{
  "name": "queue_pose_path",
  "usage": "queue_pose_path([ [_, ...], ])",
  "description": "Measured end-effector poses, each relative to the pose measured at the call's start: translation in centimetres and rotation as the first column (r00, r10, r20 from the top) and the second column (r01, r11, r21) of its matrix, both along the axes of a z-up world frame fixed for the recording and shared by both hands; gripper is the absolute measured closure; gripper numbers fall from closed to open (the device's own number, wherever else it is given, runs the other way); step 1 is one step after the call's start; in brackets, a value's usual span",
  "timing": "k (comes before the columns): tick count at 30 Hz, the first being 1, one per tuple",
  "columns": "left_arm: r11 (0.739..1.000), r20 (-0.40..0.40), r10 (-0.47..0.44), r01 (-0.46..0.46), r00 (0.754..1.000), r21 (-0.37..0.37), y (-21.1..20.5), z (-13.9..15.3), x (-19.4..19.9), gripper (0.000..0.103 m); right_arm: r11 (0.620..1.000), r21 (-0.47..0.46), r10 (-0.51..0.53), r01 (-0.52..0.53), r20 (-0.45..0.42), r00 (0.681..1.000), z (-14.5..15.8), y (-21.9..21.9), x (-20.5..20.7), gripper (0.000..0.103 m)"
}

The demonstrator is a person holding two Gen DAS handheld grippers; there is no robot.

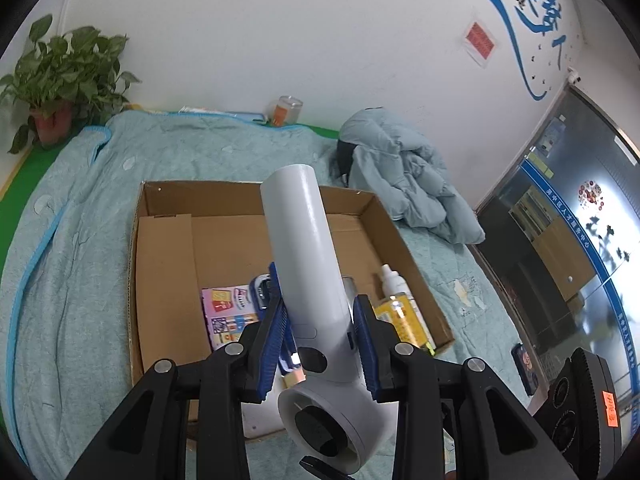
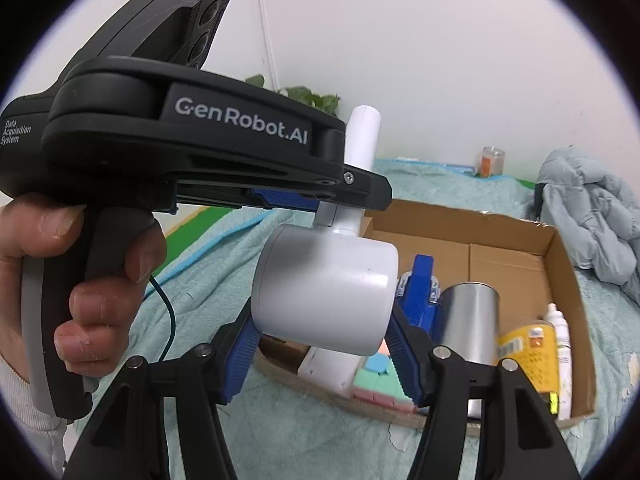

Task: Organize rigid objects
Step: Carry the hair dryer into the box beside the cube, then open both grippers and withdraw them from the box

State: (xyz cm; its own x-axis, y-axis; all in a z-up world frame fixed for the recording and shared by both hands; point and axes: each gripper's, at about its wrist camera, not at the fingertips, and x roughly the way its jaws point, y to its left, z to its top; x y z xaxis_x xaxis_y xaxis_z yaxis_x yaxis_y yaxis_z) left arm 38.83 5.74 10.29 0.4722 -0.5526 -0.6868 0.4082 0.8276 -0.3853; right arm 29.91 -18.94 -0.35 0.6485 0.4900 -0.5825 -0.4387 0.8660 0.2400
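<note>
Above the teal blanket (image 1: 80, 220) and open cardboard box (image 1: 168, 248), the left gripper (image 1: 320, 340) is clamped on the handle of a white handheld fan (image 1: 304, 264), handle pointing far. The right gripper (image 2: 320, 356) closes its blue pads (image 2: 240, 356) on the fan's round head, near the box's left edge.

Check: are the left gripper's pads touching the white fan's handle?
Touching. The left wrist view shows both blue pads pressed against the white handheld fan just above its head, no gap either side; the left gripper grips it above the cardboard box.
</note>
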Motion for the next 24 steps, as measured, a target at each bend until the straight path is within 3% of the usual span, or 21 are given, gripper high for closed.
queue_pose_path([
  [7, 1.000, -0.098, 0.019, -0.020, 0.995, -0.014, 2.7, -5.2, 4.9, 0.071, 1.000, 0.001, 0.021, -0.021, -0.108, 0.994, -2.6, 2.0, 3.7, 0.043],
  [14, 0.998, -0.196, 0.042, -0.048, 0.980, -0.029, 5.2, -10.5, 7.3, 0.071, 0.999, 0.005, 0.046, -0.046, -0.203, 0.978, -5.5, 4.0, 5.8, 0.043],
  [21, 0.999, -0.258, -0.018, 0.008, 0.966, -0.042, 3.5, -13.9, 8.0, 0.070, 1.000, -0.014, -0.007, 0.003, -0.276, 0.961, -7.2, 3.1, 5.7, 0.043],
  [24, 1.000, -0.279, 0.007, 0.000, 0.960, 0.025, 2.4, -15.0, 7.6, 0.069, 1.000, -0.016, 0.002, -0.007, -0.292, 0.956, -7.4, 2.8, 5.4, 0.044],
])
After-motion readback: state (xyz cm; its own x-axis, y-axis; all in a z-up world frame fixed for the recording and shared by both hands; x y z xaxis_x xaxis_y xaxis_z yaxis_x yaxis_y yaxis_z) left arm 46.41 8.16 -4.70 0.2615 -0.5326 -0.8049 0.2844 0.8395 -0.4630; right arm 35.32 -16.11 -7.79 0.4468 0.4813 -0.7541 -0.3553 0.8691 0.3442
